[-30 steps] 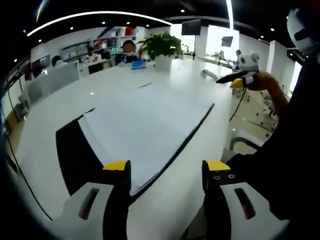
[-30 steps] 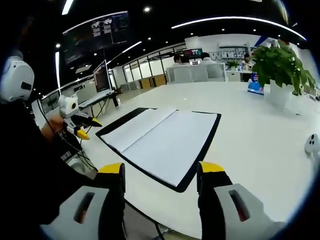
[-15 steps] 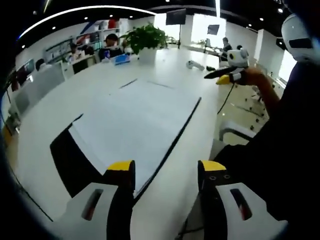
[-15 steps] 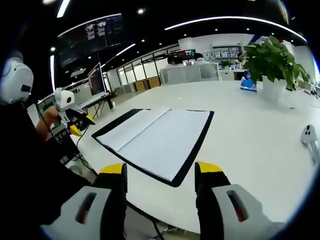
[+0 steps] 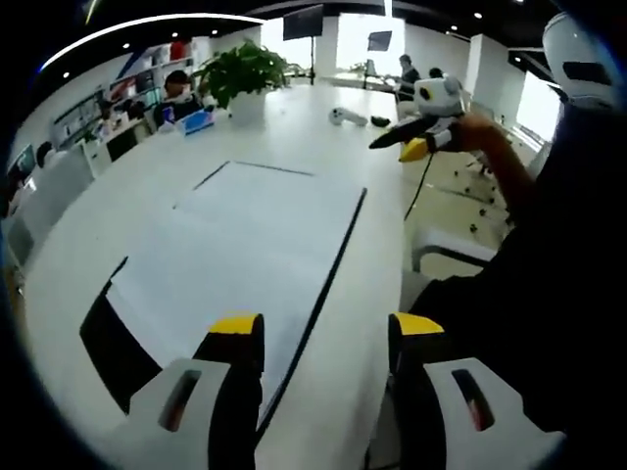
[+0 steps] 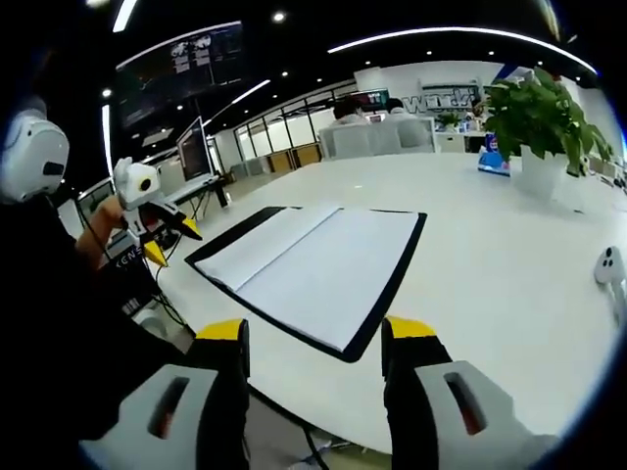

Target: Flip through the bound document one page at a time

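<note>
Document (image 6: 313,269) lies open and flat on the white table (image 6: 509,245), ahead of both grippers; left gripper (image 5: 313,338) hovers at its near corner, jaws apart and empty; right gripper (image 6: 313,338) waits just off the table edge, likewise spread.

Open-plan office: long white table (image 6: 509,264), desks, potted plant (image 5: 238,73).
</note>
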`<state>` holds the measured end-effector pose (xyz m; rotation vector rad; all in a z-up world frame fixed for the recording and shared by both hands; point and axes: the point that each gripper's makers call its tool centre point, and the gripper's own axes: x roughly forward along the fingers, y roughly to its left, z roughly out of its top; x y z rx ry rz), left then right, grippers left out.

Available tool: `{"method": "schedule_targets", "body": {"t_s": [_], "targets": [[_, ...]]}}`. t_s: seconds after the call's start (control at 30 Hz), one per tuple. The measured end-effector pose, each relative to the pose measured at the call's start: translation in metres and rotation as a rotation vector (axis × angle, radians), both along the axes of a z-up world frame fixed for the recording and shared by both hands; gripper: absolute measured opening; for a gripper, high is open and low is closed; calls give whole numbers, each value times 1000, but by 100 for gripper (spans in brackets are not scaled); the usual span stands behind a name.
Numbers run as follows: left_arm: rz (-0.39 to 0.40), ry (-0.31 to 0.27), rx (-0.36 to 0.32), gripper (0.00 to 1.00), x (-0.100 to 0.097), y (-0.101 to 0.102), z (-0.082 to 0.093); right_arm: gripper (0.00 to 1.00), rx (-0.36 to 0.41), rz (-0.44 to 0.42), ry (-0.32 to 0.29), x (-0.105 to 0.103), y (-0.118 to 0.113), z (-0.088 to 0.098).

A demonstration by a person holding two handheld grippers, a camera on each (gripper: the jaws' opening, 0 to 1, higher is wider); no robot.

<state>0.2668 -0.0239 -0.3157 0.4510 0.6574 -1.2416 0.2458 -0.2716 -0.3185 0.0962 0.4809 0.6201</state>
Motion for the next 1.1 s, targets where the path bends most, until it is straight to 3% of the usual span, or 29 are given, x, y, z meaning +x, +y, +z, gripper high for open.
{"method": "schedule_targets", "body": {"t_s": [0.23,0.6,0.93,1.03,1.1], "targets": [[-9,-23,-59,52,12,-30,6,56,2,-1,-3,9,-2,3],[-66,-5,-104,51,16,-69,-6,56,-15,18,6,10,-4,-1],[-73,23,-90,51,21,-97,-24,56,-34,40,35,6,-7,-11],[-81,0,-83,50,26,-102,-28,56,-48,45,36,7,-8,-12],[-87,-63,-61,50,29,-108,-29,56,-62,83,3,6,-6,-10]]}}
